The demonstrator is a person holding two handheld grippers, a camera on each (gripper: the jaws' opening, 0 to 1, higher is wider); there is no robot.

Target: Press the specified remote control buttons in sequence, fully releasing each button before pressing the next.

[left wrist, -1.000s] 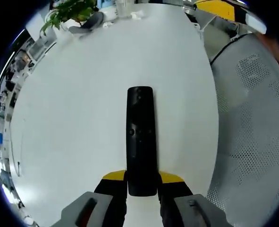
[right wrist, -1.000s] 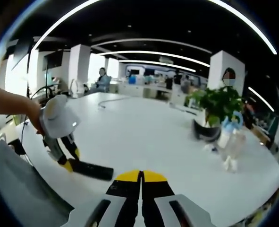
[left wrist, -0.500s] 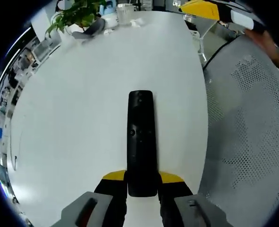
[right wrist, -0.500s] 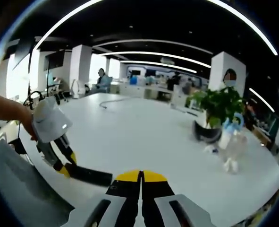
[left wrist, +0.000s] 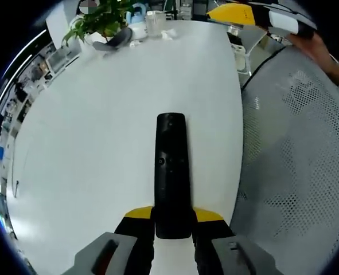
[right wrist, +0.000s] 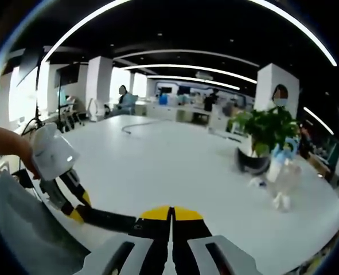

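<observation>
Potted plant (left wrist: 100, 20), bottle (left wrist: 136, 12) & clear cup (left wrist: 153, 22) sit at tabletop (left wrist: 89, 126) far edge, mesh chair (left wrist: 298, 166) beside its near edge, where left tongs (left wrist: 172, 220) clench the remote (left wrist: 171, 172), now lower vs before; right tongs (right wrist: 171, 220) clenched, empty.

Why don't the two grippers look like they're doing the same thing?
The left gripper is shut on the black remote, gripping its near end, while the right gripper is shut with nothing between its jaws. The left gripper points down over the white table; the right gripper looks level across the room. Both have yellow-and-black tips.
</observation>
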